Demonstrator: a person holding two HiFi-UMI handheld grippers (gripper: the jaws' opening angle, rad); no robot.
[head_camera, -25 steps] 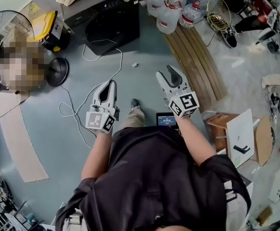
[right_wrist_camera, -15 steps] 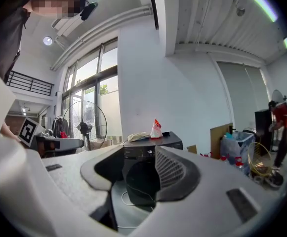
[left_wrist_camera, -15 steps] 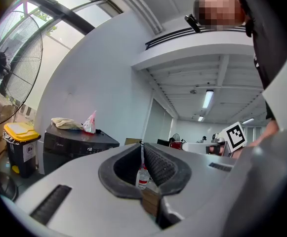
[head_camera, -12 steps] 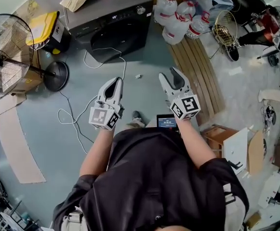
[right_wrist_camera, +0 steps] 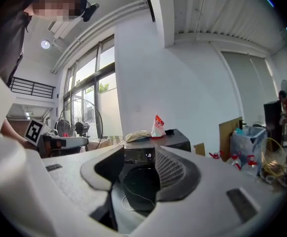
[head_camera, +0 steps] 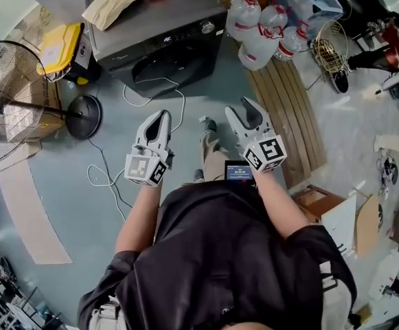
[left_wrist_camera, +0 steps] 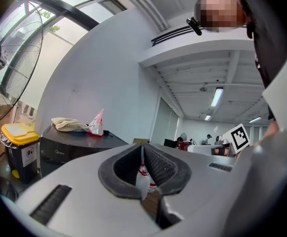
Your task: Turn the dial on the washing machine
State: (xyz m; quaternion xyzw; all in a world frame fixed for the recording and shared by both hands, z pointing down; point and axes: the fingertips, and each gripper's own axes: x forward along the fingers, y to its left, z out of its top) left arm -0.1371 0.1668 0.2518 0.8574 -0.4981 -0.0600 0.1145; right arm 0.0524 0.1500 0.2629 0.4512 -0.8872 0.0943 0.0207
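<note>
The dark front-loading washing machine (head_camera: 159,36) stands at the top of the head view, with its round silver dial (head_camera: 208,27) at the right end of the control strip. Both grippers hang in the air over the floor, well short of it. My left gripper (head_camera: 160,117) is shut with nothing between its jaws; in the left gripper view (left_wrist_camera: 143,151) the machine (left_wrist_camera: 66,149) lies off to the left. My right gripper (head_camera: 248,108) is open and empty. In the right gripper view (right_wrist_camera: 139,156) the machine (right_wrist_camera: 178,141) shows straight ahead through the gap between the jaws.
A beige cloth (head_camera: 117,2) and a red-and-white packet lie on the machine's top. A standing fan (head_camera: 20,88) and a yellow-lidded bin (head_camera: 60,47) are on its left, large water bottles (head_camera: 264,33) and wooden slats (head_camera: 288,108) on its right. A white cable (head_camera: 127,150) trails across the floor.
The washing machine has come closer and lower in the head view as the person steps toward it. Both grippers keep their pose and jaw openings.
</note>
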